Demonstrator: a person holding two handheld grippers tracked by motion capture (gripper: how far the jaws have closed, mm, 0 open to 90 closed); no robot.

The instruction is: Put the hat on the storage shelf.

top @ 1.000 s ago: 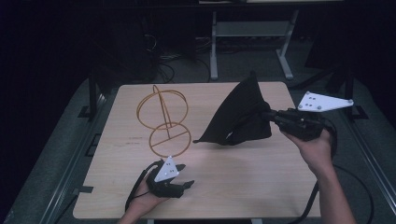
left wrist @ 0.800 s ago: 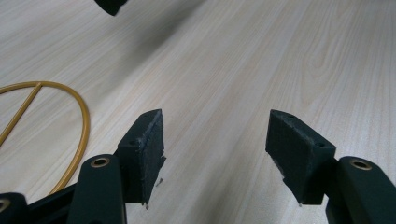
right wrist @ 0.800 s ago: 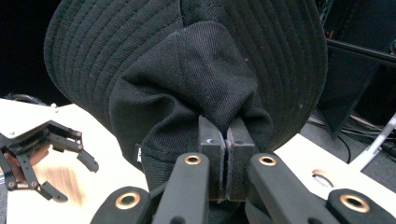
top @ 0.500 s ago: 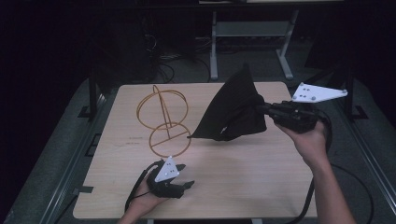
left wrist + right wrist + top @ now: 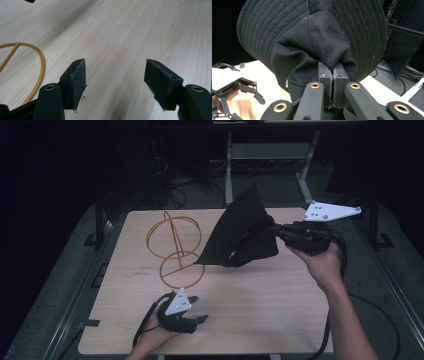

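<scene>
Since the earlier frames, the black bucket hat [image 5: 241, 232] has been lifted higher and carried a little toward the far side of the counter [image 5: 260, 310], while the left claw [image 5: 199, 319] has stayed in place near the near edge. The hat is now held clear of the counter by the right claw [image 5: 273, 228], whose jaws are pressed together on a bunched fold of the hat's fabric, as is seen in the right gripper view [image 5: 333, 82]. The brim hangs open toward the left, just beside the gold wire stand [image 5: 174, 251], which is set upright on the left part of the counter; whether the hat touches the stand cannot be told. The left claw [image 5: 115, 82] is held low over the bare wood with its jaws spread wide and nothing between them, and part of the stand's gold base ring [image 5: 37, 62] is seen to its left.
</scene>
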